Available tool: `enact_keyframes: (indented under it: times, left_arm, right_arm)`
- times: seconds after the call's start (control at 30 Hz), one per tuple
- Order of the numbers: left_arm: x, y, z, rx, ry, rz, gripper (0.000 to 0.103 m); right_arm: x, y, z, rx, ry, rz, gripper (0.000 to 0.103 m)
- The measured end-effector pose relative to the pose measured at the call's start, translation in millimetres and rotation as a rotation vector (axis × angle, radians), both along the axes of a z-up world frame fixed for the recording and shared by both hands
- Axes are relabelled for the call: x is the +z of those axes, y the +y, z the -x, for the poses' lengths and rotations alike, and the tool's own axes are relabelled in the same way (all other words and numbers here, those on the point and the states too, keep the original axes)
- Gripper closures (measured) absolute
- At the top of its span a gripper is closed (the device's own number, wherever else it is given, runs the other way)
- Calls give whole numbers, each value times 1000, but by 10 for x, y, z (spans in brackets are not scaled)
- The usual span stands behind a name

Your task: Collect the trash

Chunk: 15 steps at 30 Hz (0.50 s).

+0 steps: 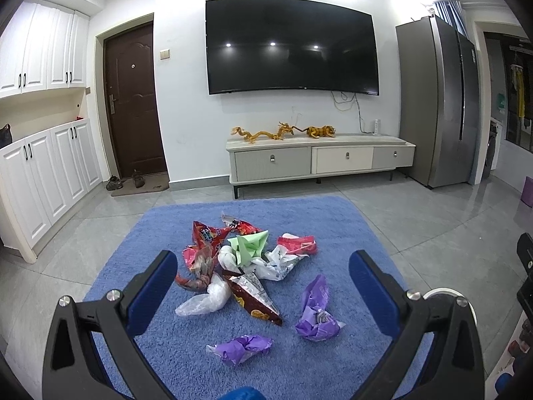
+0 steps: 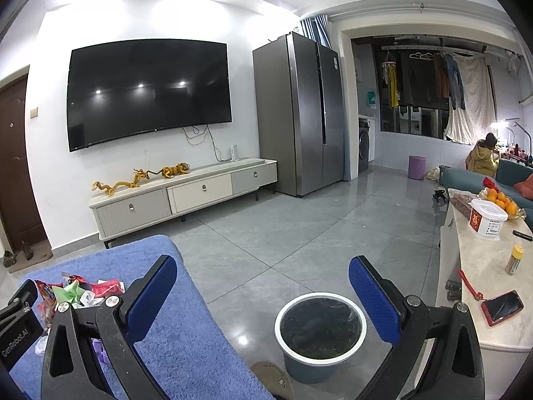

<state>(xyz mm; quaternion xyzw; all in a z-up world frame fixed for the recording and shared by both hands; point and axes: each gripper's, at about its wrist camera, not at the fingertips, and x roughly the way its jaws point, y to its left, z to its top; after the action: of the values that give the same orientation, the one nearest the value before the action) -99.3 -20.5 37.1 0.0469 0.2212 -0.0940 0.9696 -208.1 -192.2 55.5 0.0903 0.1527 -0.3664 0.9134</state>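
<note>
Trash pile is seen on the blue rug: red snack wrappers, a green folded paper, white plastic bags, a brown chip bag, and two crumpled purple wrappers set slightly apart at the near edge. Nothing looks collected yet, though the bin's dark liner hides its bottom, so that is a guess. Left claw is held wide open above the pile, empty, touching nothing. Right claw is likewise spread open and empty, aimed at the lined trash bin standing on the tile floor just beside the rug. A phone and a yellow bottle are noted on the marble bench at far right, a slipper by the bin. Risks: thin crinkled film could slip from the pads or several pieces could be dragged together and dropped between rug and bin; rug pile could be pinched if the descent is too deep; light bin could be tipped if its rim is knocked.
</note>
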Motion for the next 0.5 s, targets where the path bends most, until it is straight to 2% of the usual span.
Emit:
enact_keyframes:
  times: [0.5]
  left_arm:
    - [10, 34, 46, -22, -13, 11, 0]
  right_arm:
    - [-95, -22, -84, 13, 34, -64, 0]
